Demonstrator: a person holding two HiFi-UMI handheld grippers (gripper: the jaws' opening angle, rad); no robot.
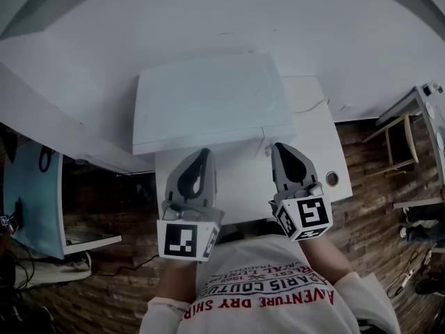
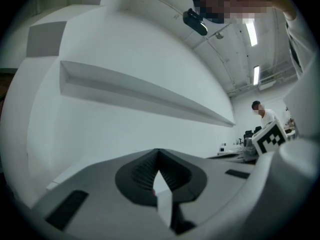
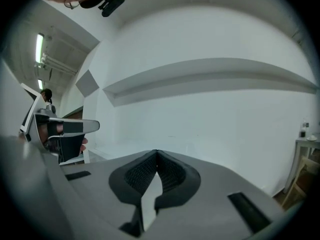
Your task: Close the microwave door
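From above in the head view, the white microwave point(image 1: 208, 99) stands on a white table point(image 1: 316, 145), its front edge facing me. Its door face is hidden from this angle. My left gripper point(image 1: 201, 153) hovers just before that front edge at the left. My right gripper point(image 1: 278, 147) hovers at the right, near the microwave's front corner. Each has its jaws shut with nothing between them. The left gripper view shows its tips point(image 2: 158, 151) meeting against a white wall. The right gripper view shows its tips point(image 3: 157, 153) meeting likewise; the microwave is in neither view.
A round grommet hole point(image 1: 332, 179) and a thin cable point(image 1: 313, 106) lie on the table to the right. A wooden chair point(image 1: 398, 141) stands at the right and a bluish panel point(image 1: 31, 193) at the left, over wood flooring. A person point(image 2: 261, 113) stands far off.
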